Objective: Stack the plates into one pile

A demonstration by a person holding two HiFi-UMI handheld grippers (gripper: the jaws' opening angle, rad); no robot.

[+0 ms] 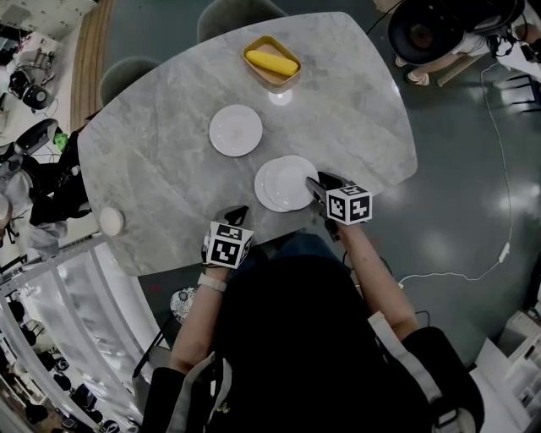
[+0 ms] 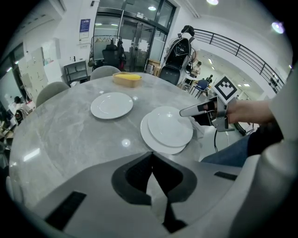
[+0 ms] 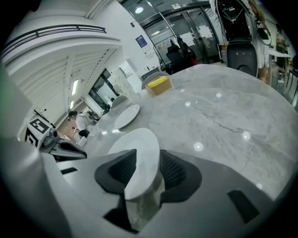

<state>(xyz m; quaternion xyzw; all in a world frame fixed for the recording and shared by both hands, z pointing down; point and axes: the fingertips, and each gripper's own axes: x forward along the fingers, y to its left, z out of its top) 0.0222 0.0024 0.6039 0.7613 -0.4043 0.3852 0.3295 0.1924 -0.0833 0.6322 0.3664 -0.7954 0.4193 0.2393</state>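
1. Table [image 1: 169, 152]: a grey marble top with rounded corners is filling the room ahead. The person is standing at its near edge. Broad bare marble is lying open to the left of the crockery and along the far right side.
2. Chairs [image 1: 232, 15]: two grey seats are sitting tucked in at the far edge.
3. Pile, two white plates: it is lying just inside the near edge, right of centre. The upper plate [image 1: 292, 179] is resting off-centre on the lower plate [image 1: 264, 190], so the lower rim is showing as a crescent on the left.
4. Lone plate [image 1: 236, 130]: it is lying flat further in, beyond and left of the pile and apart from it, with bare marble all round.
5. Tray [image 1: 272, 61]: a wooden tray holding something yellow is sitting near the far edge, well apart from the plates.
6. Right gripper [image 3: 143, 162]: it is reaching in over the near edge. Its jaws are standing apart on either side of the upper plate's rim, not pinching it.
7. Left gripper [image 2: 150, 155]: it is hovering over the near edge, left of the pile and clear of it. Its jaws are meeting at the tips with nothing between them.
8. Small round white object [image 1: 112, 221]: it is sitting close to the left edge, far from everything else.
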